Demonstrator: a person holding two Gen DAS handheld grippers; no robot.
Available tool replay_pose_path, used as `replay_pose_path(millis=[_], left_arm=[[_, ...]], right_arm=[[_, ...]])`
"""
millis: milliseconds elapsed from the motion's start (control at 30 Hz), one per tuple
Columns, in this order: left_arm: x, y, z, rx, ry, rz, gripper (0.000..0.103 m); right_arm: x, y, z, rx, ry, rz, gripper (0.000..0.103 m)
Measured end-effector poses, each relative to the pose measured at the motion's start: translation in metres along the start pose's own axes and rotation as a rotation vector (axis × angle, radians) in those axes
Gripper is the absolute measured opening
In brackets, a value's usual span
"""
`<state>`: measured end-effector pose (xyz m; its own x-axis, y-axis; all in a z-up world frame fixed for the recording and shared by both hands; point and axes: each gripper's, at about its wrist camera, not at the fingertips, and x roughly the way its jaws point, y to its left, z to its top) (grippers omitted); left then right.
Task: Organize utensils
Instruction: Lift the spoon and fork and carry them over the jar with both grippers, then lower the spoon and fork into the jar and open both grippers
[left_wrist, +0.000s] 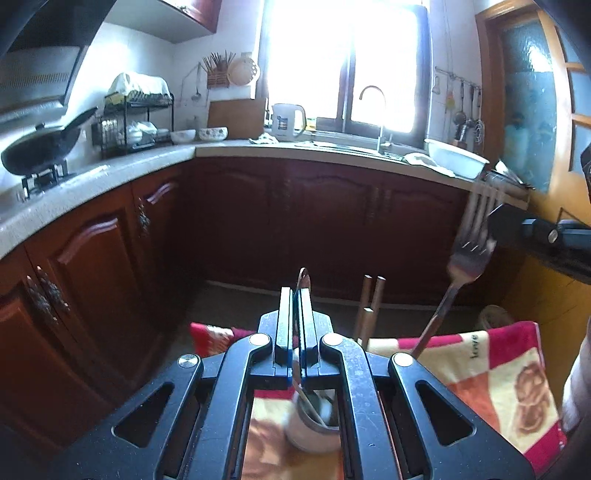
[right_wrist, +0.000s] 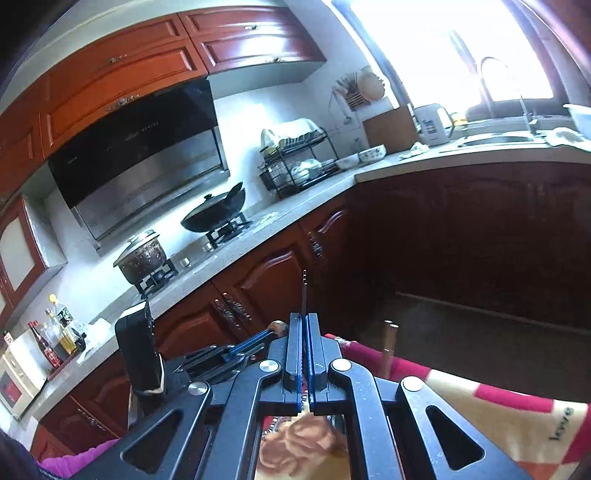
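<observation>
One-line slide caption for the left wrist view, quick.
Left tongs shut on a spoon above a utensil cup; a fork is held at right.

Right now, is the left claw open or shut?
Shut: the left claw pinches a spoon between its fingers.

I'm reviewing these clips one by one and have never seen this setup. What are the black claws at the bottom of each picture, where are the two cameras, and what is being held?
Nothing here is a robot: a person carries one two-finger gripper in each hand, and each has a wide-angle camera looking forward along its fingers. One picture comes from the left gripper, the other from the right gripper.

The left gripper is shut on a spoon, above a white cup. The right one is shut on a fork, seen edge-on in its own view.

Below lies a checked cloth, with chopsticks standing up. Behind is a kitchen counter.
</observation>
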<state>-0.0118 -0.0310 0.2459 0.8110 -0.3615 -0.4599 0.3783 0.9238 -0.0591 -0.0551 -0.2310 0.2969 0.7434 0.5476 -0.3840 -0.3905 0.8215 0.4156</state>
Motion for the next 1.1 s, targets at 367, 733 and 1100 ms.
replay_pose_path(millis=[367,733,1100], left_arm=[[0.022,0.009,0.003,0.045,0.008,0.032,0.001],[0.041,-0.014,-0.037,0.058,0.103,0.013,0.001],[0.044,-0.016,-0.052,-0.029,0.151,-0.016,0.011]], right_arm=[[0.066,-0.044,-0.039,0.092,0.117,-0.014,0.001],[0.089,-0.067,-0.072,0.140,0.192,-0.051,0.001],[0.074,-0.084,-0.079,0.176,0.186,-0.086,0.015]])
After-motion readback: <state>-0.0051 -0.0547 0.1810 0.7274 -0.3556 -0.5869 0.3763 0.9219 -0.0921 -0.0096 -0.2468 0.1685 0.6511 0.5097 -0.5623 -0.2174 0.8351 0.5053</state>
